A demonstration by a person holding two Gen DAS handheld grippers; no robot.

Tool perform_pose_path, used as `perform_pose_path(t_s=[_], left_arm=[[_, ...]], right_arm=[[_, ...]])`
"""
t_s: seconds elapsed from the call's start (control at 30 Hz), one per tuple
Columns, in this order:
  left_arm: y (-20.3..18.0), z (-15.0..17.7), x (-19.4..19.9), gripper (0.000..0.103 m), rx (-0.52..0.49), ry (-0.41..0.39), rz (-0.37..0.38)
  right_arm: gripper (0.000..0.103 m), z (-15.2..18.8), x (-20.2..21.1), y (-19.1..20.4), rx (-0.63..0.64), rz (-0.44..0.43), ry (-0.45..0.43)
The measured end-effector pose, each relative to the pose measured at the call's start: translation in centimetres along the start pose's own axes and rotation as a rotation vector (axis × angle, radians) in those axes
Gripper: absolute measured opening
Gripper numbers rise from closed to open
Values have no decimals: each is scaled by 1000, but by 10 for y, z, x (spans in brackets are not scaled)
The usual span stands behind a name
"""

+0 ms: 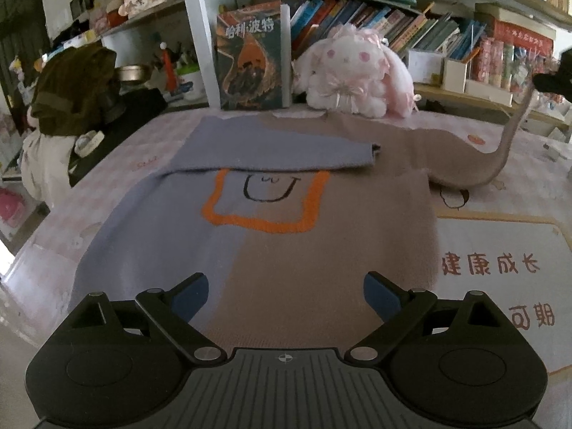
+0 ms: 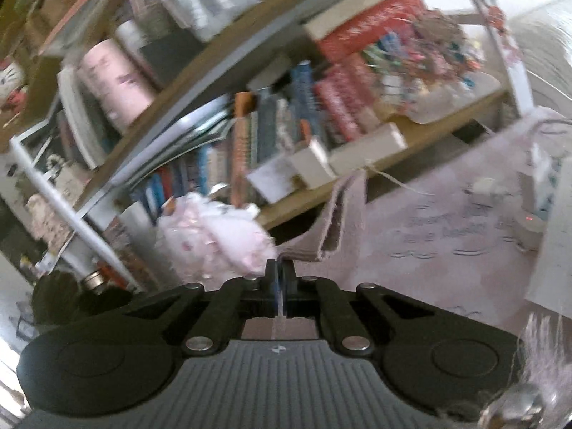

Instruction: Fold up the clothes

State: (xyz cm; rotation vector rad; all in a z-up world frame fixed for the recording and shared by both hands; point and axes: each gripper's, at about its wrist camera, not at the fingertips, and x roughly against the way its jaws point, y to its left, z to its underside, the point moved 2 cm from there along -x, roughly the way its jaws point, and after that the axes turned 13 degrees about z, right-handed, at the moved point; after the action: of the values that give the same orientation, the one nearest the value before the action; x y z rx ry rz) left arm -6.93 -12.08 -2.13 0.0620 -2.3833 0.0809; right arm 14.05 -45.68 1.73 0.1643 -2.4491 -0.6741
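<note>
A sweater, half blue-grey and half tan with an orange square and a smiley face, lies flat on the table. Its blue sleeve is folded across the chest. Its tan sleeve stretches right and rises off the table to my right gripper at the frame edge. My left gripper is open and empty, over the sweater's lower hem. In the right wrist view my right gripper is shut on the tan sleeve cuff, held in the air; that view is blurred.
A pink plush rabbit and an upright book stand at the table's far edge before a crowded bookshelf. A brown bag sits at the left. A white mat with orange characters lies right of the sweater.
</note>
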Motion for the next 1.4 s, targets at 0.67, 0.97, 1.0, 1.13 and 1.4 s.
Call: perform_pose_path(t_s=[0.67,0.97,1.0,1.13,1.4], left_arm=[[145,-6,4,96,-97,-103,226],[225,-6,8,96,-80,-109,216],[232,-5,8,96,-79,-106,212],[256,-1,12,96,-72,-92,188],[284,6,18,96,-63,-79,153]], right_arm=[[2,48,-4,200,112,-31,-94],[2,91,-55,312,176,-47,-79],[2,98,-63,322,193,-40,-76],[2,132,-101,351,277,10,-33],[2,197,-160,367,356,97,114]])
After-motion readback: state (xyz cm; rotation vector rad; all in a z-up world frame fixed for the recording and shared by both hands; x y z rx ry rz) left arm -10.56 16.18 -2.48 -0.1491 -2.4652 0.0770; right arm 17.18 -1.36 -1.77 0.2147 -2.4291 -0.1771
